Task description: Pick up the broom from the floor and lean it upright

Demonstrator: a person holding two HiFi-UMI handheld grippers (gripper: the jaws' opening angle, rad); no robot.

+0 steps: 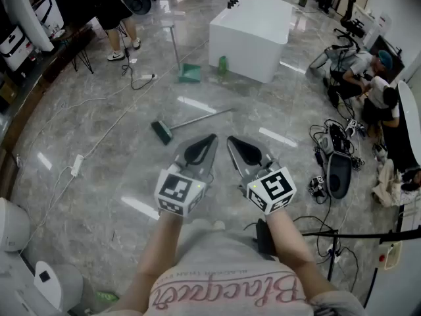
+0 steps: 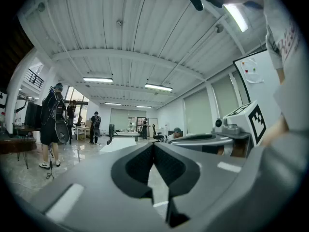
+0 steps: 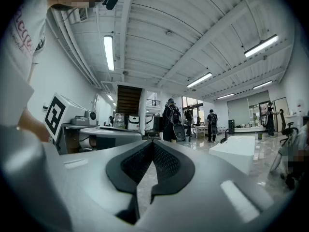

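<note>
The broom (image 1: pixel 172 128) lies flat on the glossy marble floor in the head view, its green head at the left and its thin metal handle running up to the right. My left gripper (image 1: pixel 213 137) and right gripper (image 1: pixel 230 139) are held side by side and level, nearer to me than the broom and not touching it. In the left gripper view, my left gripper (image 2: pixel 153 144) is shut with nothing between its tips. The right gripper (image 3: pixel 153 142) is likewise shut and empty. The broom appears in neither gripper view.
A white bathtub (image 1: pixel 253 22) stands beyond the broom, with a green long-handled dustpan (image 1: pixel 189 73) and a green bottle (image 1: pixel 222 64) beside it. Cables trail across the floor at left. Bags and gear (image 1: pixel 337 168) and seated people (image 1: pixel 370 87) are at right; a person (image 1: pixel 118 18) stands top left.
</note>
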